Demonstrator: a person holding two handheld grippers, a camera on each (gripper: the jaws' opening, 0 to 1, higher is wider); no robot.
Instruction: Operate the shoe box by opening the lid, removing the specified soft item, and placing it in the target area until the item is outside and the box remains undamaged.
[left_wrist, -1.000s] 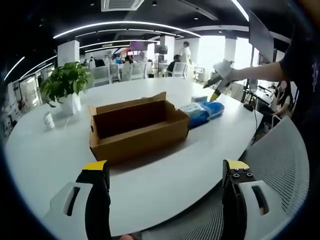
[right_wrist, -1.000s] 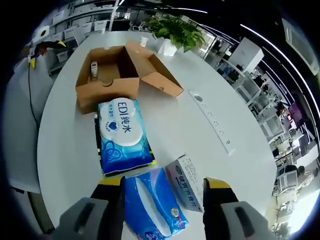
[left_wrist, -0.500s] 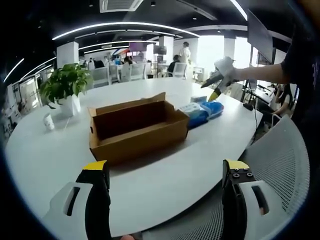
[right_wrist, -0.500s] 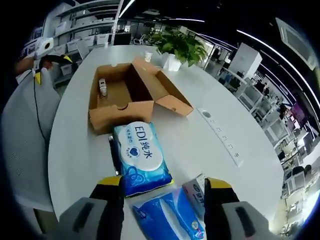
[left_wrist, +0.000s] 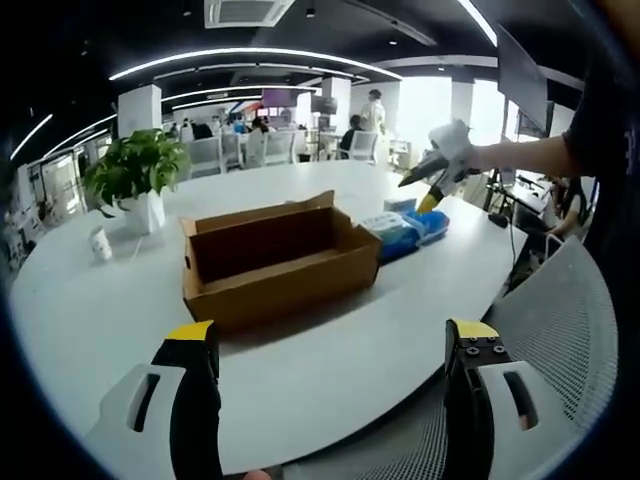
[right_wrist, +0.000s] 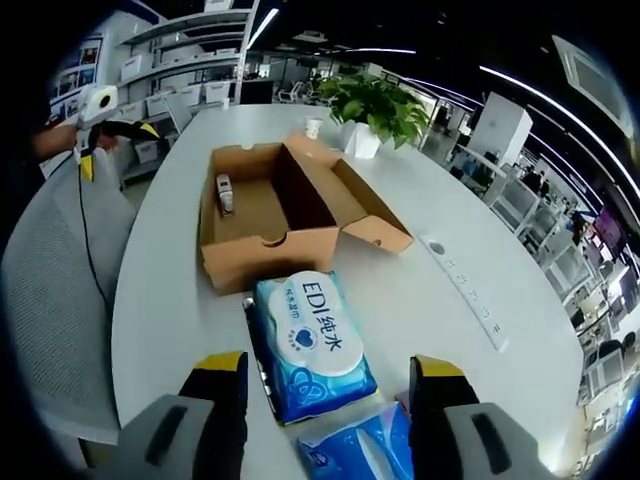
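Pulling back: the right gripper (right_wrist: 325, 375) has moved up and away from the packs over the last second, so more of the table (right_wrist: 160, 300) shows under it now
Right gripper: its two jaws stand wide apart and hold nothing
Wipes pack: the blue pack (right_wrist: 312, 335) lies flat on the table just past the right jaws, outside the box and right next to its near wall
Second blue pack: a soft blue pack (right_wrist: 360, 450) sits closest of all, half cut off at the bottom between the jaws
Shoe box: the brown box (right_wrist: 280, 210) is open, its lid folded out to the side, and it looks unhurt
Inside the box: one small light thing (right_wrist: 226, 192) lies on the floor of the box; what it is cannot be told
Left gripper: it (left_wrist: 330, 345) hangs at the table's near edge, jaws wide apart and empty, and has not moved
Plant: a green plant in a white pot (left_wrist: 135, 175) stands far behind the box
Meaning: the soft pack looks already out and set down, so the job seems about done
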